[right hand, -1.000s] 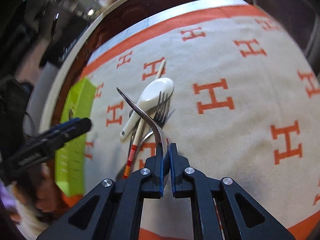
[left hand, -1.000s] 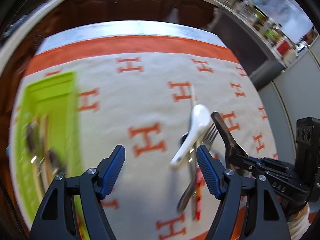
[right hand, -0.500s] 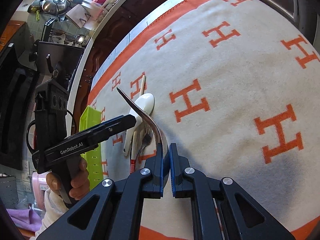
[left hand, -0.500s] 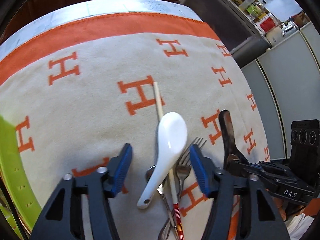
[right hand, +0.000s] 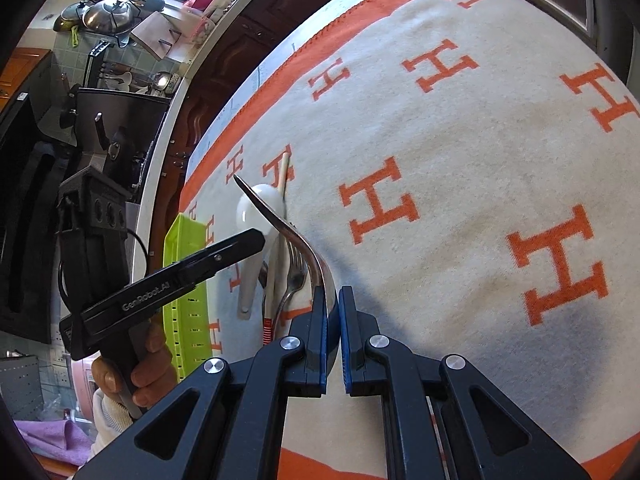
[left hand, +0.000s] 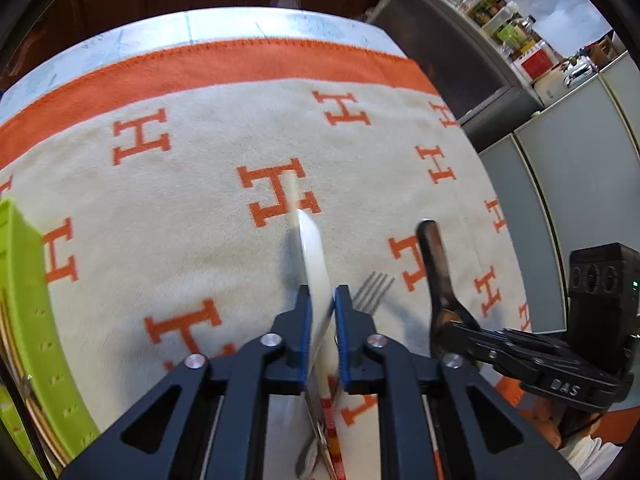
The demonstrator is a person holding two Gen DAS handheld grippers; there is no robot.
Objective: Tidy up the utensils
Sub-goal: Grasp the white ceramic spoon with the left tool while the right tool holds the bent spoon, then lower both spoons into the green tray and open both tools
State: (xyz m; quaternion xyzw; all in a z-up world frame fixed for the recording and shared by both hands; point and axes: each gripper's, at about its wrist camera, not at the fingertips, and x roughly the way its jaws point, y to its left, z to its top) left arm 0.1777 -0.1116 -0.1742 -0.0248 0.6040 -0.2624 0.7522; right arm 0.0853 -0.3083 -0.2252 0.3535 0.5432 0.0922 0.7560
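I am holding a white ceramic spoon (left hand: 314, 264) tilted on its edge, its bowl pointing away from me over the cloth. Beside it a steel fork (left hand: 374, 292) and a pale chopstick (right hand: 283, 172) with red-striped end are lying. I am gripping a metal spoon (right hand: 292, 236), handle pointing up. The green tray (right hand: 188, 280) is sitting left.

Left claw (left hand: 320, 300) has closed onto the white spoon (left hand: 314, 256), tipping it on edge
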